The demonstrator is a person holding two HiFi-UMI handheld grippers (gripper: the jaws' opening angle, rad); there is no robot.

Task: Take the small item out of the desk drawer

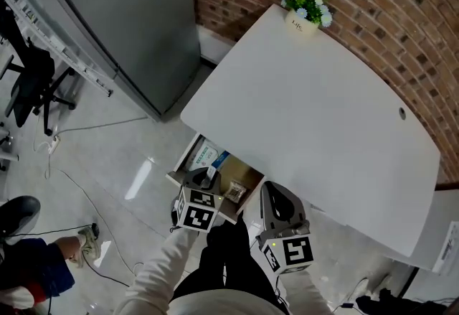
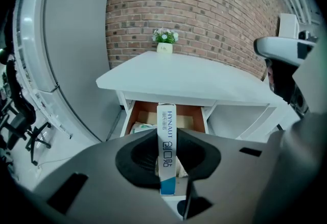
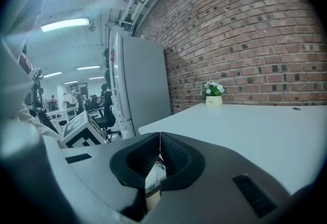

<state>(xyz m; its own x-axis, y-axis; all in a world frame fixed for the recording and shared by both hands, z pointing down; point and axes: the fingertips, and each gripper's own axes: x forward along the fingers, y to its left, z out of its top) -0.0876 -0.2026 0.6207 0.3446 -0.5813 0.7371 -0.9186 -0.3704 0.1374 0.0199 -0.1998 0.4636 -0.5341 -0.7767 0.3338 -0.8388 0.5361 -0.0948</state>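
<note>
Head view: the left gripper [image 1: 206,179] hangs over the open drawer [image 1: 245,176]. Left gripper view: its jaws clamp a small box [image 2: 166,131] upright, above the drawer. Right gripper view: the right gripper [image 3: 160,149] is closed and empty.

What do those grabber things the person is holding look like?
The left gripper and right gripper are smooth grey shells with black ribbed pads. The left cube and right cube show black-and-white square markers. The person's sleeves are pale cream.
</note>
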